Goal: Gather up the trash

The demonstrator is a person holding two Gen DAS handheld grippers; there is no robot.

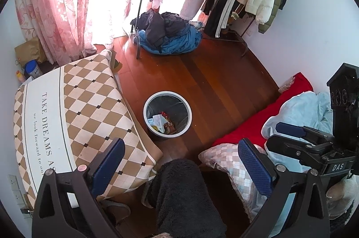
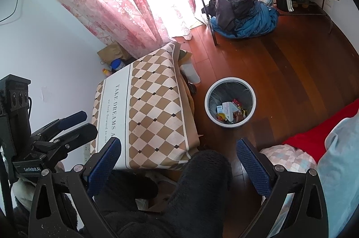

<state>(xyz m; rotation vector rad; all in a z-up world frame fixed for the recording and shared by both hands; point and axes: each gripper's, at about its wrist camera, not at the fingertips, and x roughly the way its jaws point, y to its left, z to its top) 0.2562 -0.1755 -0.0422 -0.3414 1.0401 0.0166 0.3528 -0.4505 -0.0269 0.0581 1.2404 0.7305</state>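
Both claws are released and empty: your left gripper [image 1: 180, 161] and right gripper [image 2: 178, 159] each frame only your black fleece-covered knee [image 1: 181, 191]. At 10 o'clock sits the table under a tan-and-cream diamond-checked cloth [image 1: 74, 112], top bare of litter. At 12, mid-distance on the red-brown wood floor [image 1: 215, 81], the white round bin with a dark liner [image 1: 167, 114] already holds wrappers and a carton. No loose trash is obvious. Risks: clipping the bin rim and tipping it; snagging the cloth edge; mistaking the blue-and-grey clothes heap [image 1: 168, 33] at 12, far, for trash.
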